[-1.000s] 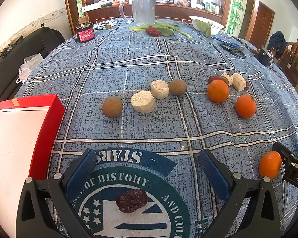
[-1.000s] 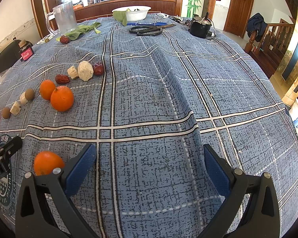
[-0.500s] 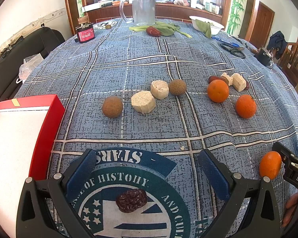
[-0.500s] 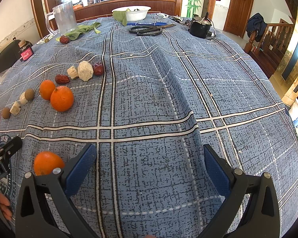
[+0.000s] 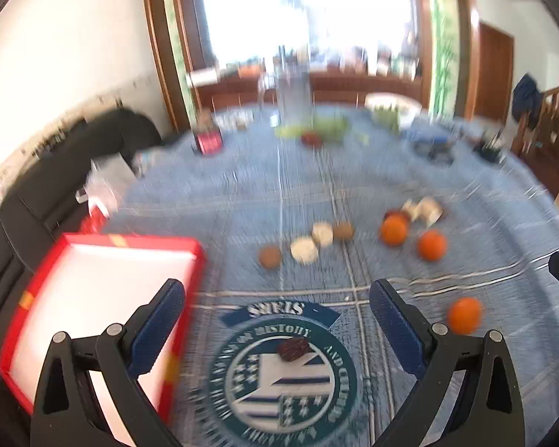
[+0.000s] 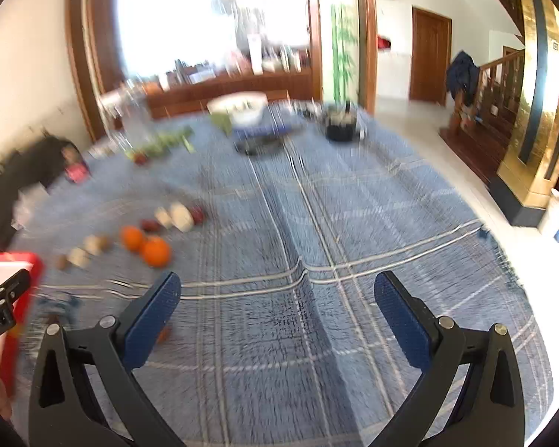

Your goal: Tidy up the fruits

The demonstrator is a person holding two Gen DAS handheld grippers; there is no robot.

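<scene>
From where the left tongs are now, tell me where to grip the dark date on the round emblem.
Grip the dark date across its short middle, coming down from above. It lies flat on the tablecloth, its long axis running roughly left-right, apart from other fruit. The left tongs are open and probably wide enough.

Right gripper (image 6: 277, 303) is hanging over the blue tablecloth (image 6: 354, 223), jaws spread wide, nothing between them. Frame is blurring. Left of the gripper, two oranges (image 6: 145, 246) are sitting touching each other; pale chunks (image 6: 177, 216) and red dates (image 6: 197, 214) are lying just behind the oranges. A red tray (image 6: 26, 260) is showing further left of the oranges, with the left gripper (image 6: 0, 298) overlapping it.
</scene>
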